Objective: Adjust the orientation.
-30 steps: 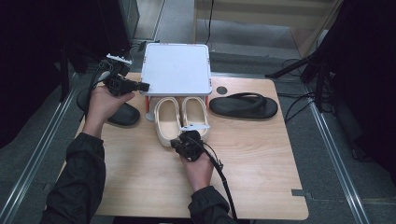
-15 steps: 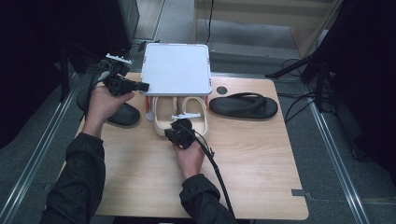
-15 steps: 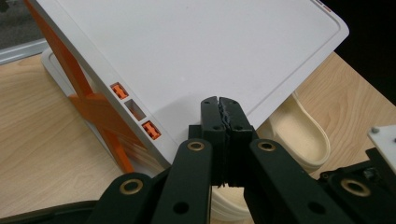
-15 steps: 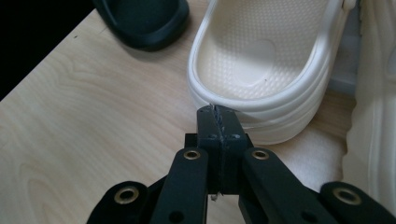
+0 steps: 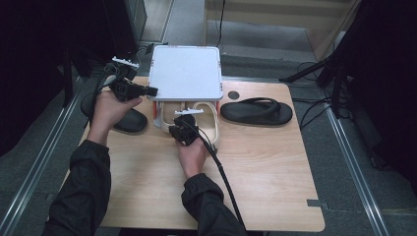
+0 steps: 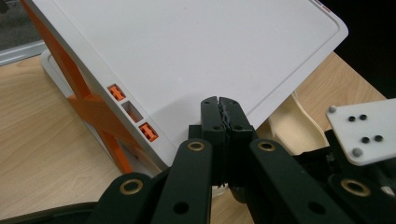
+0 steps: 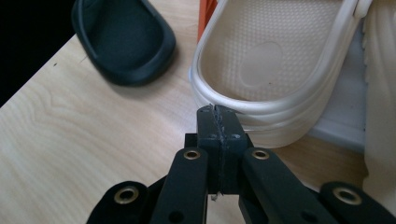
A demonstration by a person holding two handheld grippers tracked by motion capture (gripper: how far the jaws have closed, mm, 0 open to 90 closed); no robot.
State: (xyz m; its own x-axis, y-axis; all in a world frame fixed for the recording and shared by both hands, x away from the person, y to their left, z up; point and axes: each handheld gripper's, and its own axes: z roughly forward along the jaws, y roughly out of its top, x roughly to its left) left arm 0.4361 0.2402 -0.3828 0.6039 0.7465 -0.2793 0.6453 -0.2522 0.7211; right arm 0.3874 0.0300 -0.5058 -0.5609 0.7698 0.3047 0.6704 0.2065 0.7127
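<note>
A white shelf (image 5: 186, 73) on orange legs (image 6: 93, 107) stands at the table's far middle. Two cream clogs lie under it, heels sticking out toward me: the left clog (image 5: 166, 116) and the right clog (image 5: 210, 125). My right gripper (image 5: 182, 123) is shut with nothing held. In the right gripper view its tips (image 7: 217, 111) touch the heel rim of the left clog (image 7: 266, 60). My left gripper (image 5: 151, 91) is shut and empty at the shelf's left edge. Its tips (image 6: 222, 100) rest against the white top (image 6: 187, 56).
A black slipper (image 5: 128, 120) lies left of the shelf, under my left hand, and also shows in the right gripper view (image 7: 123, 42). A black sandal (image 5: 255, 110) lies to the right. The wooden table (image 5: 265, 167) spreads bare toward me. Cables run along the floor.
My right gripper has moved forward and to the left against the clogs' heels. The cream clogs have slid from in front of the shelf to under it. The left hand stayed put.
</note>
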